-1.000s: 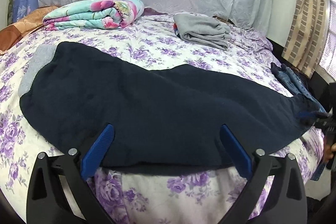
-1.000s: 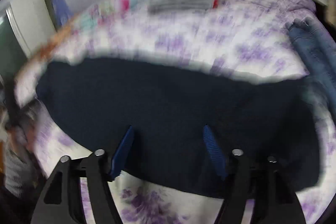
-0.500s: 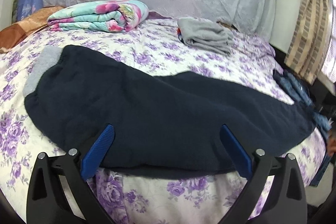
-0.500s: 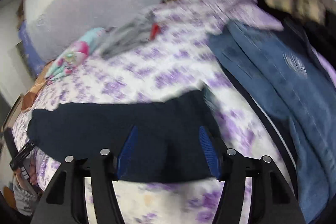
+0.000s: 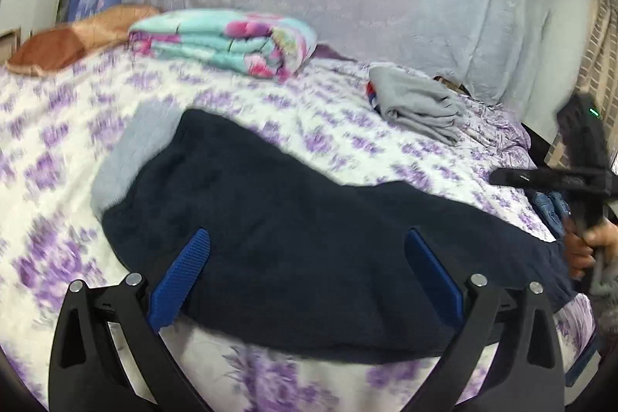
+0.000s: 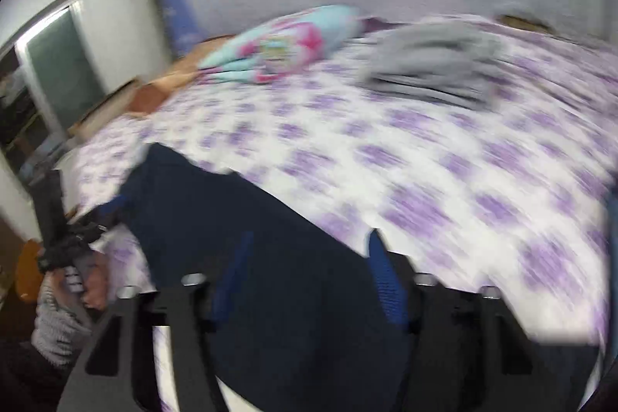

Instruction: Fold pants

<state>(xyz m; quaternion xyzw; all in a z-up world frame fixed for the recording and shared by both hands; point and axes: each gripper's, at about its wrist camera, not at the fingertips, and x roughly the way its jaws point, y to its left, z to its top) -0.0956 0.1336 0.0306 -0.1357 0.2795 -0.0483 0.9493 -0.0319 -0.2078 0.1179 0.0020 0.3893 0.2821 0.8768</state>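
Bed (image 5: 347, 145), floral sheet: broad bare area behind the pants. Navy pants (image 5: 309, 250) lie flat along the near edge, grey waistband at left. Left gripper (image 5: 305, 250) wide open, empty, above them. Right gripper (image 6: 309, 257) blurred; open, grip unclear.

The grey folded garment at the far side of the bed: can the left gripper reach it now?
Probably yes: the open left gripper holds nothing, and only the flat navy pants lie before the grey folded garment.

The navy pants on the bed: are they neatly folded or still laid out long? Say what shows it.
Laid out long. The navy pants stretch flat across the floral bedsheet, grey waistband at one end, without a cross fold.
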